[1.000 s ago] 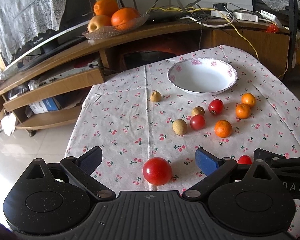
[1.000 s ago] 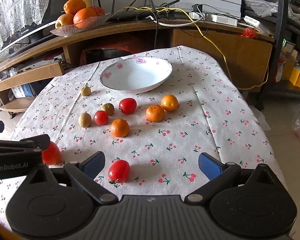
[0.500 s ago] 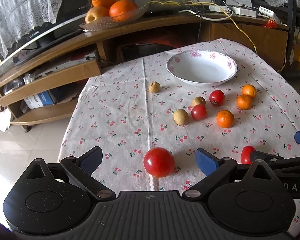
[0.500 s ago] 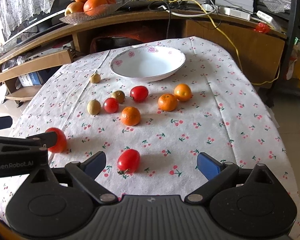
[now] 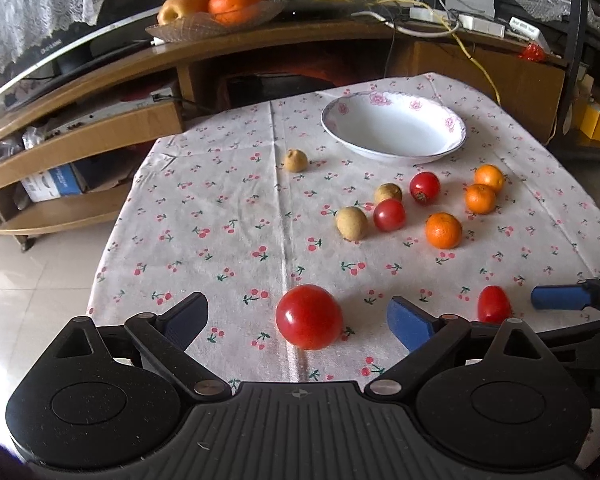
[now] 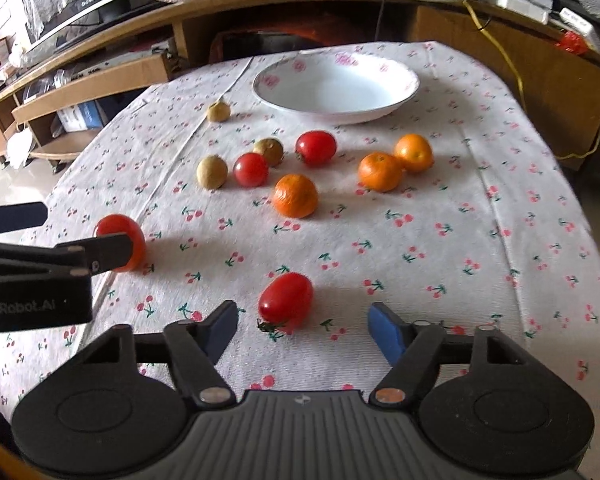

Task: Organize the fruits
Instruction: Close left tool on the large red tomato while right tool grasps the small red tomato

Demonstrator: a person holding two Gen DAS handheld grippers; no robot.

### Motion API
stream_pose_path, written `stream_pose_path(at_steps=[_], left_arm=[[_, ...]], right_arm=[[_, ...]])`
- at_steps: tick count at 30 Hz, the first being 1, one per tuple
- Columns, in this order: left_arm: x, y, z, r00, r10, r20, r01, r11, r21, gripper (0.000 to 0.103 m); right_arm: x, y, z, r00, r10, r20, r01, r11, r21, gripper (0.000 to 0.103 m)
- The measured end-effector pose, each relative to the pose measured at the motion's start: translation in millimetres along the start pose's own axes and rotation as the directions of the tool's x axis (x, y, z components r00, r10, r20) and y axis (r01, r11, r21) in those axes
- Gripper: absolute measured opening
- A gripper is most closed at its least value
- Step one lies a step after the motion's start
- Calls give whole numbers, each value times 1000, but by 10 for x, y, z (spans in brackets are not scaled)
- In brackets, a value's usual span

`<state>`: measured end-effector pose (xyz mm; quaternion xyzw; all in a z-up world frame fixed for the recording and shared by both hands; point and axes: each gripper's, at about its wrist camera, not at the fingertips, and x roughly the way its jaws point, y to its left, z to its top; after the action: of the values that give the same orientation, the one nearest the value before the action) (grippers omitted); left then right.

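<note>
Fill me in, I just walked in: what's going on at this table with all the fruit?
A person is sorting fruit with two handheld grippers. The left gripper is open around a big round tomato, and the right gripper is open just before an oval tomato; neither is gripped yet. The white bowl is empty. Tomatoes, oranges and small brownish fruits lie loose on the cherry-print tablecloth.

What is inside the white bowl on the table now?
Nothing can be seen inside the white bowl: its inner surface is bare, and all the fruits lie on the tablecloth outside it. Its near rim covers a thin strip of the inside.
</note>
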<state>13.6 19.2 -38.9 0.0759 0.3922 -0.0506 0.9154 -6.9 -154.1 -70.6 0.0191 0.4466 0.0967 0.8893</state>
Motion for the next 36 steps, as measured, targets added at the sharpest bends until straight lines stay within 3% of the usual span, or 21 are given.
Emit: stream_pose_path(at_steps=[8,16,19,23,29,33,36], left_arm=[[188,-1,22,999,-8,-38,8,1000,-2,86],[363,14,-13,992,-46,-115,42,999,-33,72],[403,25,-16,988,-72,-134,65,996,-58,71],[428,-5,9,989,-66,-130,59,997,-55,71],[420,-74,17,991,-62,-116,61,998,-11,64],[407,-65,18,991,-80,-111,79,997,-12,54],[419,-67,23,990,-88,-112,87,996,-13,53]], right_arm=[[29,39,19,1000,-16,21,17,998,-62,49],[15,38,19,1000,-1,22,3,997,-82,44],[14,27,24,1000,10,23,-8,997,-77,41],[16,16,25,999,18,27,-16,997,-74,40],[31,26,23,999,17,36,-14,997,-80,40],[30,31,24,999,12,37,-9,996,-87,40],[9,51,1,1000,4,30,-1,994,-105,40]])
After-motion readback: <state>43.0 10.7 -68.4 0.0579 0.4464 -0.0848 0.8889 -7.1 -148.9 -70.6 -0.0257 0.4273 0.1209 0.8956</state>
